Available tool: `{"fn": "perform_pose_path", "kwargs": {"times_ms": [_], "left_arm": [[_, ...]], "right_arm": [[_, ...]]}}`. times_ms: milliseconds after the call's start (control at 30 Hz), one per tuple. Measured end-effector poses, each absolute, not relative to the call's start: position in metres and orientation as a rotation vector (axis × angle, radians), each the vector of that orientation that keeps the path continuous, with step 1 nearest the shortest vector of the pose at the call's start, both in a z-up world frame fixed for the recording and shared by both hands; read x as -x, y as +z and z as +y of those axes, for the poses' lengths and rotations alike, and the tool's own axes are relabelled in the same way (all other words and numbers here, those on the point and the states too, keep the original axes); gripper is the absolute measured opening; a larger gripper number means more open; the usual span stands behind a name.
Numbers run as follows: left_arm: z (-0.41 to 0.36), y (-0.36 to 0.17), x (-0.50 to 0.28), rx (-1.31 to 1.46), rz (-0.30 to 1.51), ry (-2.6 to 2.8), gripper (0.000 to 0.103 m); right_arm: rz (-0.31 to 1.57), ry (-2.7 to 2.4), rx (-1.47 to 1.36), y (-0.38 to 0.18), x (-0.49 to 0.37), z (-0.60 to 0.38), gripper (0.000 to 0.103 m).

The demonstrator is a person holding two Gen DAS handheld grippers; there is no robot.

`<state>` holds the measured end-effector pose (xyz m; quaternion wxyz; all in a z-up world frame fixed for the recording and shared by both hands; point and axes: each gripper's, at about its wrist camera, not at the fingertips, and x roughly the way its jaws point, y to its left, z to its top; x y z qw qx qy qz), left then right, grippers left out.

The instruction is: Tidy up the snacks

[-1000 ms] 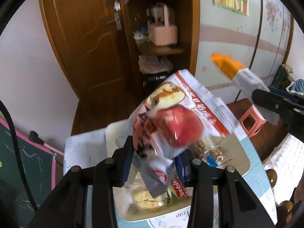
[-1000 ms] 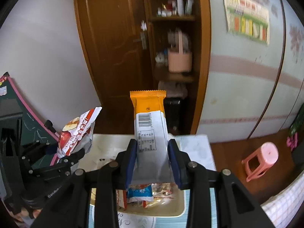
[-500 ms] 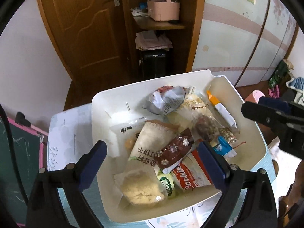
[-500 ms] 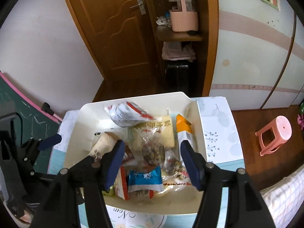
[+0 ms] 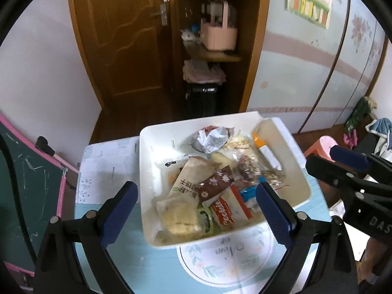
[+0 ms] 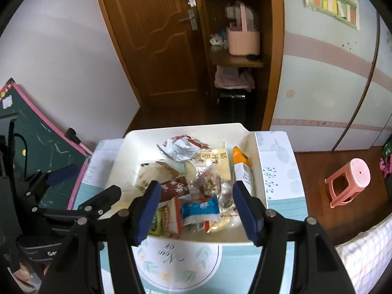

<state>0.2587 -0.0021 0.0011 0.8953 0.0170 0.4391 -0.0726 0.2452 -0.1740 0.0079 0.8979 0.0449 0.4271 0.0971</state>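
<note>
Snacks sit in tray as both grippers hang open above it

Left wrist view: the left gripper (image 5: 196, 203) stands released, its blue pads spread about as wide as the near half of the white tray (image 5: 291, 144), nothing between them. The jaws have just been opening. Below and ahead lies the heap of snacks: a crumpled silver-and-red packet (image 5: 208, 138) at the far side, a tan packet (image 5: 191, 178) in the middle with a brown wrapper (image 5: 215, 182) across it, and an orange-topped stick pack (image 5: 267, 150) along the right wall, its long axis running near to far. The right gripper (image 5: 343, 161) reaches in from the right edge, just beside that wall, so it looks the nearer hand for the stick pack; the left is the nearer for the tan packet.

Right wrist view: the right gripper (image 6: 197, 203) is also released and empty, jaws just opened to a moderate gap, over the tray's near edge. A blue-and-white packet (image 6: 199, 208) lies directly below, between the pads. The orange-topped stick pack (image 6: 241, 169) lies ahead and slightly right, lengthwise along the gripper's line of sight. The left gripper (image 6: 80, 188) shows at the left.

The tray rests on a pale blue tabletop (image 6: 279, 169) printed with leaves. Behind stand a brown wooden door (image 6: 156, 49), open shelves with a pink basket (image 6: 242, 40), a chalkboard (image 6: 41, 147) at the left, and a pink stool (image 6: 348, 181) on the floor at the right
</note>
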Motion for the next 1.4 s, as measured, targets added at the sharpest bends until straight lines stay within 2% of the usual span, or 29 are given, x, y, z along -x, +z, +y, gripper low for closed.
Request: {"fn": "perform_pose_path", "kwargs": {"times_ms": [300,767,867,1200,1400], "left_arm": [[0.018,0.038,-0.166,0.034,0.863,-0.1,0.097],[0.042,0.022,-0.009,0.011,0.864,-0.021,0.1],[0.041,0.018,0.01,0.002,0.85,-0.007,0.1],[0.039,0.027,0.033,0.015,0.778,0.024,0.1],[0.042,0.019,0.03,0.039,0.814,0.018,0.1]], "right_arm": [[0.802,0.183,-0.072,0.046,-0.161,-0.175,0.066],[0.812,0.212,-0.118,0.027,-0.024,-0.162,0.068],[0.812,0.203,-0.154,0.022,-0.006,-0.163,0.072],[0.788,0.155,-0.095,0.008,0.038,-0.143,0.072],[0.762,0.162,-0.08,0.01,0.051,-0.136,0.072]]}}
